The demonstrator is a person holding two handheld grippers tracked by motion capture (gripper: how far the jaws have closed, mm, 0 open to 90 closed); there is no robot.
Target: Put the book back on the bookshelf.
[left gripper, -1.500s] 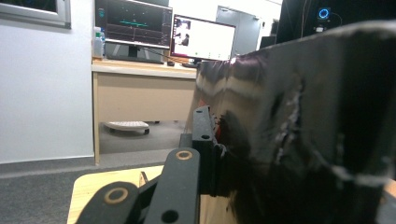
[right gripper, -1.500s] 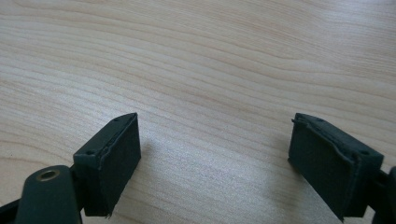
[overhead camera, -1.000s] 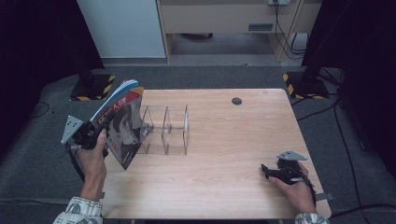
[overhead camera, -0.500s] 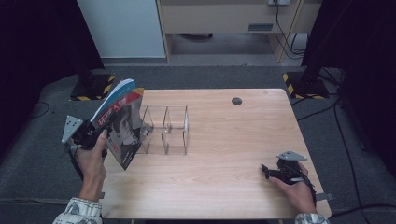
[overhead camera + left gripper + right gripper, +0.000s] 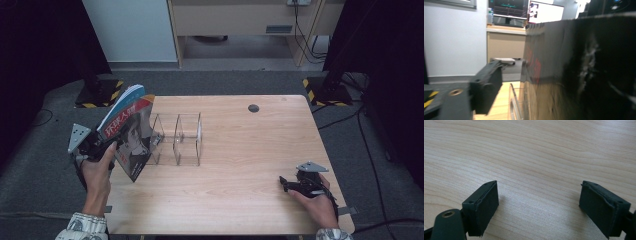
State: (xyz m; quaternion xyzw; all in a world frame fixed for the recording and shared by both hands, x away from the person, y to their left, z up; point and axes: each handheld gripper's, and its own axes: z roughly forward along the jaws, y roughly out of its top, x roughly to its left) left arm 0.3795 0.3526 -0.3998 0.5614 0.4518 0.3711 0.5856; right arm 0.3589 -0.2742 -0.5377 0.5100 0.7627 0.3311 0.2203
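Magazine [image 5: 127, 132] held tilted at the table's [image 5: 240, 200] left edge, lower corner near the wood, just left of the clear acrylic divider rack [image 5: 177, 138]. Left gripper [image 5: 102, 146] clamped on its cover; the left gripper view shows the dark cover [image 5: 579, 67] pressed beside one jaw. Right gripper [image 5: 292, 184] rests near right, jaws wide apart over bare wood [image 5: 536, 157]. Broad open tabletop between.
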